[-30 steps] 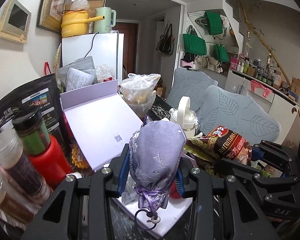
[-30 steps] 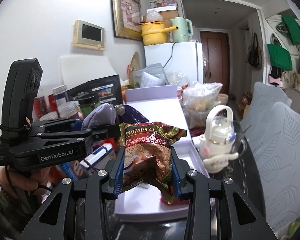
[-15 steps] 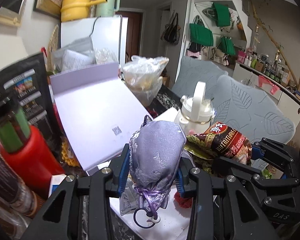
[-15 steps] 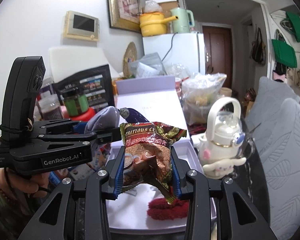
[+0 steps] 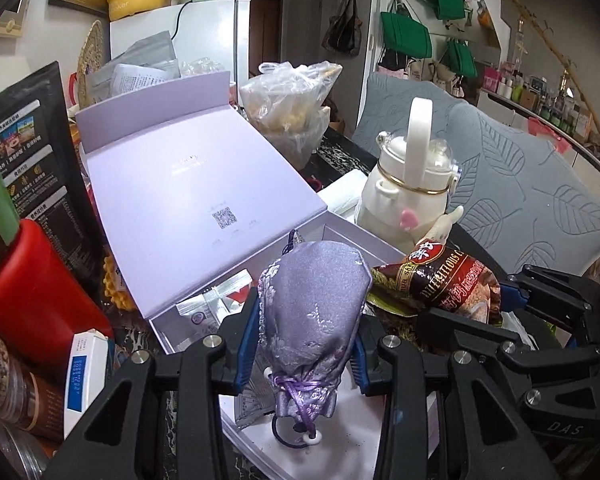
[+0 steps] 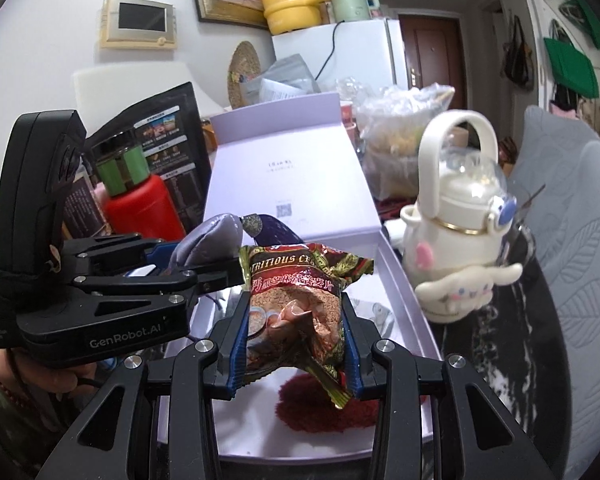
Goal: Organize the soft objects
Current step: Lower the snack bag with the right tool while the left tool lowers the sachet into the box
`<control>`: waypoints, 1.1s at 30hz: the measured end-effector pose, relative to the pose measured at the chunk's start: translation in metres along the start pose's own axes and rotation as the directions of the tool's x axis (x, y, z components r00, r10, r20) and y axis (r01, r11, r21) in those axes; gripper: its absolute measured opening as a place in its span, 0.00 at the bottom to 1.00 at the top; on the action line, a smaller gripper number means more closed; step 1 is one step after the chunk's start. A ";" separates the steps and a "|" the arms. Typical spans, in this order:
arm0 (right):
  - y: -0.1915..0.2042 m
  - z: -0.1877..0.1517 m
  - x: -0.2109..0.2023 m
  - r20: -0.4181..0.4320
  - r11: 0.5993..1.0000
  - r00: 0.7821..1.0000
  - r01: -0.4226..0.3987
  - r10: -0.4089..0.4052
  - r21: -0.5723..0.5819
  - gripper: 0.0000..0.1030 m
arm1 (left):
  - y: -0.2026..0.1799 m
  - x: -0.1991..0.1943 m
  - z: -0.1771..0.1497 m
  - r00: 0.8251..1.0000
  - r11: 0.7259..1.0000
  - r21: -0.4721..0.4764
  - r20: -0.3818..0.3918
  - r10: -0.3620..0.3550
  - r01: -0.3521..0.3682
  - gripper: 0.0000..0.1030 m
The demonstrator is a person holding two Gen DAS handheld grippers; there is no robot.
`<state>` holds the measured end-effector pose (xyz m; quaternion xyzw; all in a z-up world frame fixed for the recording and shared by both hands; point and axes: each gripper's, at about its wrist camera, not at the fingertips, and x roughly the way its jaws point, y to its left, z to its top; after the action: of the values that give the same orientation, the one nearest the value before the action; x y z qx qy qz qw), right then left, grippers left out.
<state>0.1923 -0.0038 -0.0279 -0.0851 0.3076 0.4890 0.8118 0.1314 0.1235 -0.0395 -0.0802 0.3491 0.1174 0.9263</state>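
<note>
The left gripper (image 5: pixel 306 340) is clamped on a lavender brocade drawstring pouch (image 5: pixel 314 312), its blue pads pressing the pouch from both sides, with the tied neck and cord loop hanging down toward the camera. Directly below and ahead of it lies an open lilac gift box (image 5: pixel 260 248), whose raised lid (image 5: pixel 188 196) leans back beyond the fingertips; small foil sachets (image 5: pixel 216 304) lie inside the box just left of the pouch. The right gripper (image 6: pixel 294 338) is clamped on a brown cereal snack packet (image 6: pixel 300 300), held upright between its pads, above the white floor of the same box, where a dark red fuzzy item (image 6: pixel 320 408) lies just under the packet's lower corner. The two grippers sit side by side, the pouch just to the left of the packet. To the right of both stands a white kettle-shaped bottle (image 6: pixel 456 232) with a loop handle and a plush character. To the left, a red bottle (image 6: pixel 140 208) with a green-labelled jar on top stands before a black food bag (image 6: pixel 168 128).
</note>
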 end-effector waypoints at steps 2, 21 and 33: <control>-0.005 -0.003 0.004 -0.008 1.000 1.000 -0.015 0.015 0.017 0.37 | -0.001 0.005 -0.002 1.000 1.000 0.001 -0.014 0.000 0.000 0.37; -0.006 -0.017 0.027 -0.052 0.999 0.999 0.011 -0.009 0.033 0.37 | -0.003 0.034 -0.014 0.994 0.999 -0.006 -0.101 0.030 -0.031 0.37; -0.005 -0.024 0.039 -0.090 0.999 0.995 0.045 -0.043 0.025 0.38 | -0.006 0.062 -0.028 0.973 0.999 0.003 -0.225 0.052 -0.052 0.37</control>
<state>0.1998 0.0124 -0.0704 -0.1025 0.3482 0.4626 0.8089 0.1605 0.1212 -0.1017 -0.0852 0.4534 0.1322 0.8773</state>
